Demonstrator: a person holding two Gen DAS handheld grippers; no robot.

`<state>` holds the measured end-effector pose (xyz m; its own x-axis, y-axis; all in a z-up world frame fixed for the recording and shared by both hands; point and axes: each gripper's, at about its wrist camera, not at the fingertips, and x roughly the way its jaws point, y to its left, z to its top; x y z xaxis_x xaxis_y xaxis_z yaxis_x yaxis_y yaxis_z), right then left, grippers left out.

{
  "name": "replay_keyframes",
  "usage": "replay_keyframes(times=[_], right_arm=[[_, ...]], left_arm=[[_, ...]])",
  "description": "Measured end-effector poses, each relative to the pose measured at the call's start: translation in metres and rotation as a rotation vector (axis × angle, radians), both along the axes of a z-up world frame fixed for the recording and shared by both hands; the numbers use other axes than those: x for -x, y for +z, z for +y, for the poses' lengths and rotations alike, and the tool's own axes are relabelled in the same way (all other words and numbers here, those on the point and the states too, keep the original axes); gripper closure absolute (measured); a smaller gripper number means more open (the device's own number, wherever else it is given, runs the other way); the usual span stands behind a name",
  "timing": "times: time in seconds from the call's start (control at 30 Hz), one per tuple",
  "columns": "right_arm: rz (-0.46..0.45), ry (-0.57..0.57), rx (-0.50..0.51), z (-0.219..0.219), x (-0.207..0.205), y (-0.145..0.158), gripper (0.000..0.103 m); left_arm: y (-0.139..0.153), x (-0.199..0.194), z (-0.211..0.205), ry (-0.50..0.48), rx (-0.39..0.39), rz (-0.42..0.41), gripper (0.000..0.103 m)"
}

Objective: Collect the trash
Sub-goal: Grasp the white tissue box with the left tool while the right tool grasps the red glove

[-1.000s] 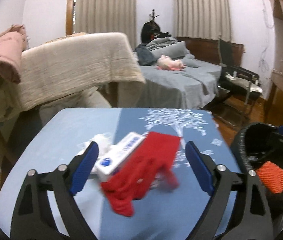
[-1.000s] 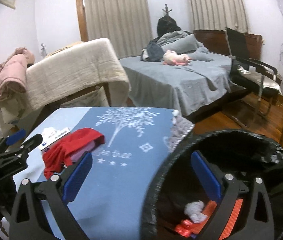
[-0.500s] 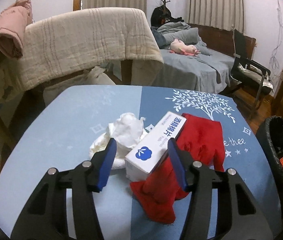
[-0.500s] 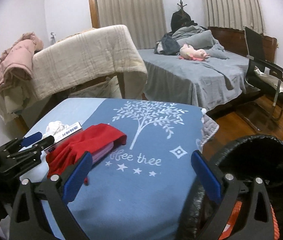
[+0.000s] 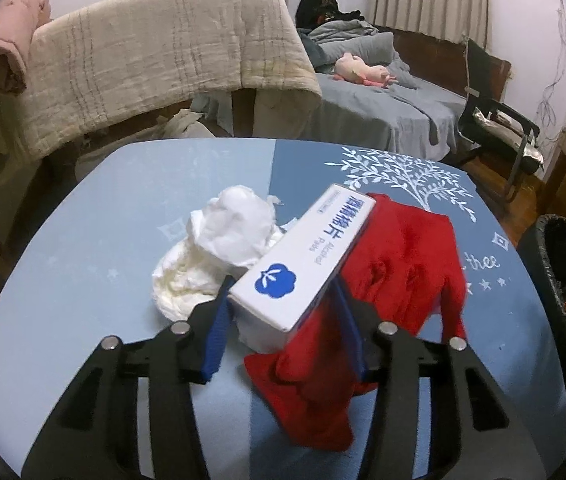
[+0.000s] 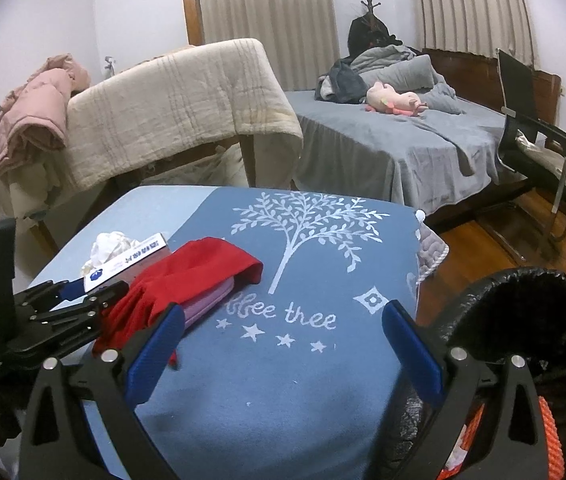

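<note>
My left gripper has its blue fingers closed in against the near end of the white box, one to each side, and I read it as gripped. The lid carries a blue clover-like logo, blue Chinese characters I cannot make out, and small print reading "Alcohol Pads". Crumpled white tissue lies touching the box on its left; a red cloth sits against its right side and drapes toward the near edge of the bench. From the right wrist view, my right gripper stands wide open with nothing between its fingers, over bare blue cover printed with a white tree and stars. The black-lined bin sits just off the bench's right edge.
</note>
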<state>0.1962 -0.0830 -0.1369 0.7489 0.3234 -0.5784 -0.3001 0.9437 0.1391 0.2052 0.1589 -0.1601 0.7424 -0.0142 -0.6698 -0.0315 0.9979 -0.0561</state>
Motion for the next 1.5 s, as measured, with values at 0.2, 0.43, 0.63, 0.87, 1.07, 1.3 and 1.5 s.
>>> replay_keyframes(times=[0.2,0.43,0.63,0.87,1.07,1.3,1.5], right_arm=[[0.005,-0.003,-0.002,0.0,0.0,-0.002,0.006],[0.009,-0.006,-0.004,0.0,-0.001,-0.003,0.006],[0.013,0.001,-0.008,0.0,-0.001,-0.003,0.006],[0.016,0.03,-0.028,0.012,-0.007,-0.001,0.01],[0.031,0.086,-0.05,0.041,-0.018,-0.006,0.013],[0.076,0.155,-0.054,0.079,-0.03,-0.021,0.023],[0.154,0.219,-0.031,0.094,-0.041,-0.041,0.061]], left_arm=[[0.008,0.01,-0.01,-0.032,0.067,0.012,0.067],[0.006,-0.008,-0.008,-0.025,0.051,0.017,0.063],[0.003,-0.015,-0.01,-0.044,0.056,0.024,0.068],[0.026,0.005,-0.001,0.006,0.058,-0.066,0.07],[0.031,0.021,0.011,0.036,0.043,-0.084,0.071],[0.032,0.032,0.022,0.038,0.026,-0.092,0.071],[0.03,0.035,0.023,0.041,0.032,-0.092,0.071]])
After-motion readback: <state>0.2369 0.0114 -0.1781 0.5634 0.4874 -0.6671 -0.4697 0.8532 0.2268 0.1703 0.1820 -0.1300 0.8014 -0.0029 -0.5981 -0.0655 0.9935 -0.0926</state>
